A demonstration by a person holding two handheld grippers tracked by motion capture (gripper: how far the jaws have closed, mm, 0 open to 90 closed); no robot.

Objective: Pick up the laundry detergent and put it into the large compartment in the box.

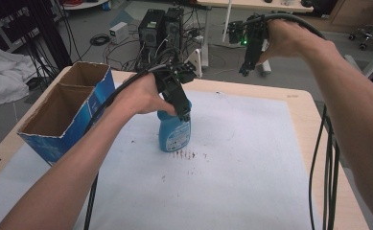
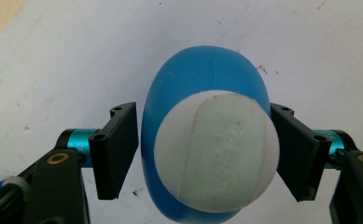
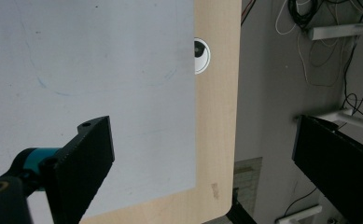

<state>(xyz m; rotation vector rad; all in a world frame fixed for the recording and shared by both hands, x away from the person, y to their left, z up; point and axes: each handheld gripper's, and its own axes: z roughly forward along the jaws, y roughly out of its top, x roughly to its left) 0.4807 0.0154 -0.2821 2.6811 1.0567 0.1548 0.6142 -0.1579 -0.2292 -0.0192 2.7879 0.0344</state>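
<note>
gripper closing on the blue bottle

the left gripper (image 2: 202,154) sits around the blue bottle (image 1: 174,132), its jaws at both sides, right pad touching, left one just off. bottle stands mid-bench on the white mat (image 1: 241,167). lifting is left. the right gripper (image 1: 251,48) hangs spread, empty, near the far edge. cardboard box (image 1: 64,112) waits left; room all around.

Place: a lab or work room
Clues: computer towers (image 1: 162,28) on the floor, tangled cables (image 1: 98,39), a wooden table (image 1: 301,103), office chair wheels (image 1: 366,36)
</note>
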